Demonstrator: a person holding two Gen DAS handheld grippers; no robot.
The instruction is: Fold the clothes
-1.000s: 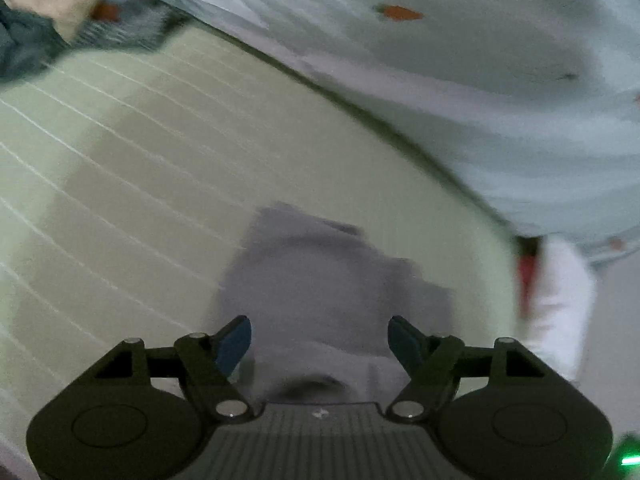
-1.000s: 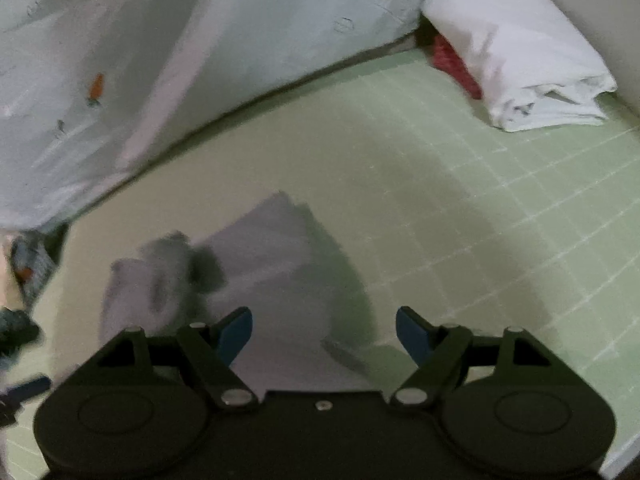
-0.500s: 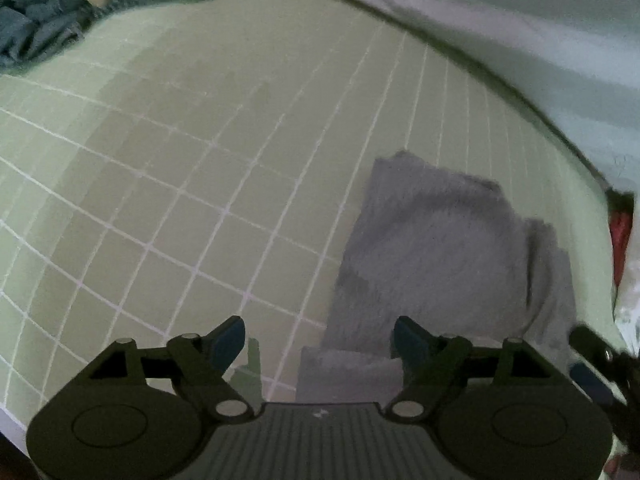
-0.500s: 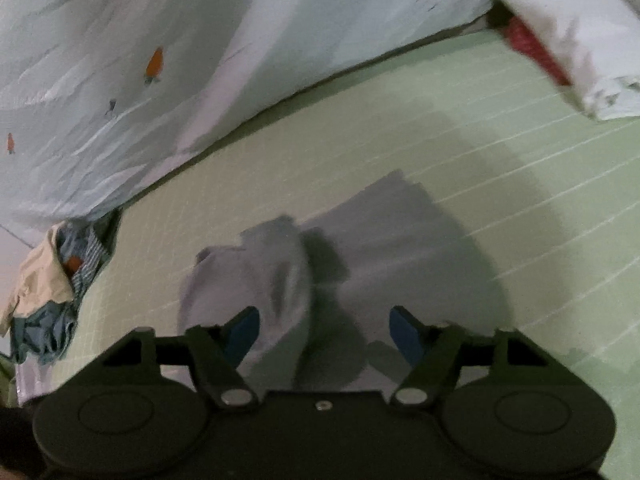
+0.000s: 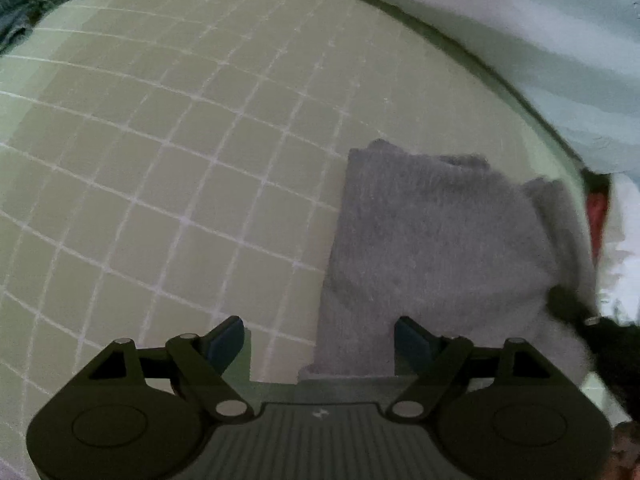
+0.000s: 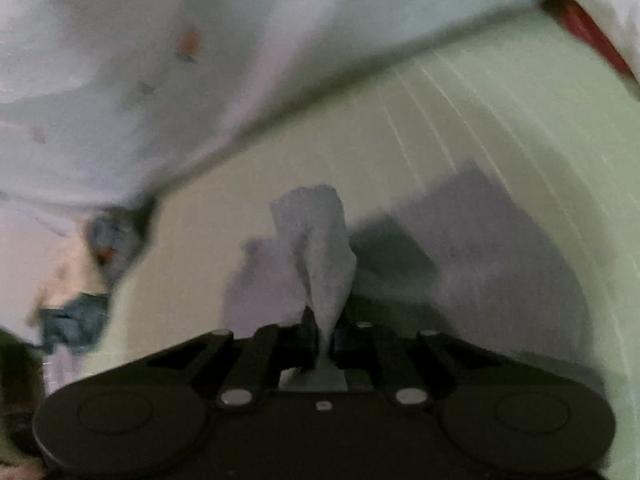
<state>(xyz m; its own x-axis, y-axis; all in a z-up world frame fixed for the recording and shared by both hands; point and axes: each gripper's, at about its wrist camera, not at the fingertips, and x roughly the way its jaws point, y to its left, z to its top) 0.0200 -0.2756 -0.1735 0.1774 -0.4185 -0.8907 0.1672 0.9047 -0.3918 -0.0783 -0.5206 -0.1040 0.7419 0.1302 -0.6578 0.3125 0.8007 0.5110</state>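
Note:
A grey fuzzy garment [image 5: 436, 256] lies folded on the green gridded mat [image 5: 180, 168]. My left gripper [image 5: 320, 342] is open and empty, hovering at the garment's near left edge. My right gripper [image 6: 324, 334] is shut on a pinched fold of the grey garment [image 6: 320, 248], which stands up from its jaws. The right gripper also shows at the garment's right edge in the left wrist view [image 5: 576, 312].
A pale printed sheet [image 6: 200, 60] hangs along the mat's far edge. A pile of blue and beige clothes [image 6: 80, 280] lies at the left. Folded white and red laundry [image 5: 612, 216] sits at the right end.
My right gripper has closed on an edge of the grey garment and lifted it. The left gripper has stayed open, shifted slightly left of the garment.

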